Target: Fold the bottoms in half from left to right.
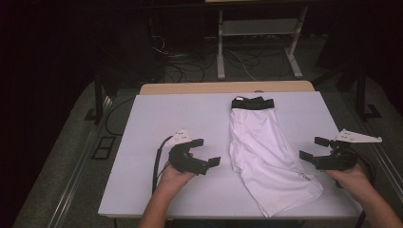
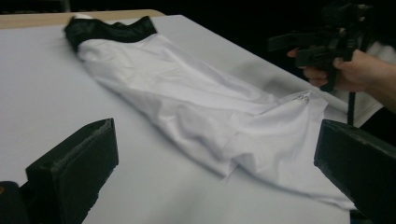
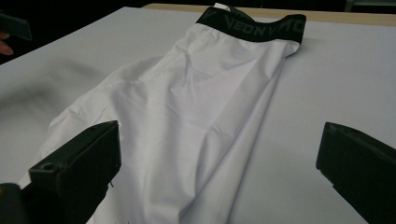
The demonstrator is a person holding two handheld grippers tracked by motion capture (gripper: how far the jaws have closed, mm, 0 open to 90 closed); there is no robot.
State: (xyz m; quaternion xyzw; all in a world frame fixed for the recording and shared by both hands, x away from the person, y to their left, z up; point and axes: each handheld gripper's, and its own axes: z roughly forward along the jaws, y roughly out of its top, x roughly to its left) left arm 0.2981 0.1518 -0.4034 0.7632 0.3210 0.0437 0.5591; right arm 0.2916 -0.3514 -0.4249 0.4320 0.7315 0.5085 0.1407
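High view: shorts [image 1: 266, 152] between claws.

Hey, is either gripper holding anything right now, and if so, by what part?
Nothing is held. The left gripper and right gripper both hang open on either side of the white shorts, clear of the cloth.

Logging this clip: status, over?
Left gripper open, right gripper open, both off cloth. White shorts folded lengthwise, flat on table. Nothing between.
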